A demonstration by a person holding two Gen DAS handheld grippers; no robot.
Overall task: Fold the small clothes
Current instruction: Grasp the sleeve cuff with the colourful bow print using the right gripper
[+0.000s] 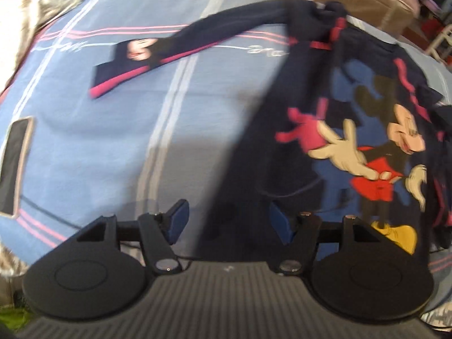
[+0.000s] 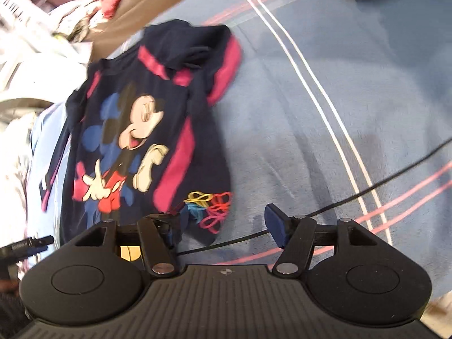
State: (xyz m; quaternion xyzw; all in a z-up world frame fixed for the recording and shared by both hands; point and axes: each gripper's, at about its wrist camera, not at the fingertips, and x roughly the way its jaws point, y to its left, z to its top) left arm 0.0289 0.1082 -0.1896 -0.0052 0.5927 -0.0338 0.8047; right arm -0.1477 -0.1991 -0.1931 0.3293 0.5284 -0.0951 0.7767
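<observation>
Currently the navy cartoon-print child's top (image 2: pixel 147 130) lies on the blue striped bedspread (image 2: pixel 325 113), long axis 12-to-6, at 11 o'clock of the nearer right hand-held gripper (image 2: pixel 226 223); both hand-held grippers gape empty, left hand-held gripper (image 1: pixel 226 220) included.

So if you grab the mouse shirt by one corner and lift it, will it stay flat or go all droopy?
Probably droopy. The mouse shirt already lies bunched and wrinkled near its collar, so the cloth looks soft. Its long sleeve trails loosely across the blue blanket, so it would likely dangle. It looks thin, so probably light.
</observation>
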